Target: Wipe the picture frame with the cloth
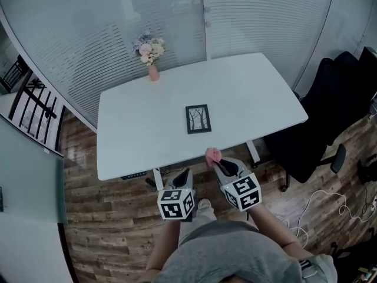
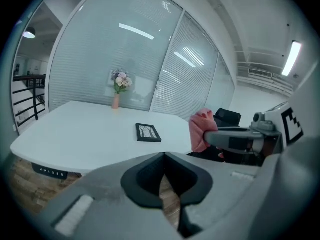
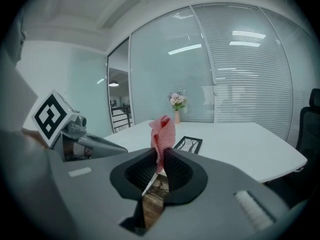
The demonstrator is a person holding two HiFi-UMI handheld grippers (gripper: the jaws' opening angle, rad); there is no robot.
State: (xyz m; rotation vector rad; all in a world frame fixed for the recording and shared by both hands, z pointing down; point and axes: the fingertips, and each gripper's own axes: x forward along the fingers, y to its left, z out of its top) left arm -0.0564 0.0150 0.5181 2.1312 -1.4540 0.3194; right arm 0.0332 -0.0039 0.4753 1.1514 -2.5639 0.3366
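We are holding our left gripper (image 1: 183,174) just short of the white table's (image 1: 129,140) near edge, its jaws pressed together on nothing. The picture frame (image 1: 198,118) is lying flat mid-table. Our right gripper (image 1: 221,165) is pinching the pink cloth (image 1: 212,154), which is bunching upright beside that edge.

The cloth (image 3: 162,133) was a soft pink knit, nubbly and open-woven. The table (image 1: 147,140) had a smooth, matt white top, and the floor (image 1: 100,217) was wood plank with a faint sheen. The left gripper (image 2: 164,156) and right gripper (image 3: 161,154) wore matt grey plastic shells with dull black pads (image 3: 179,170).
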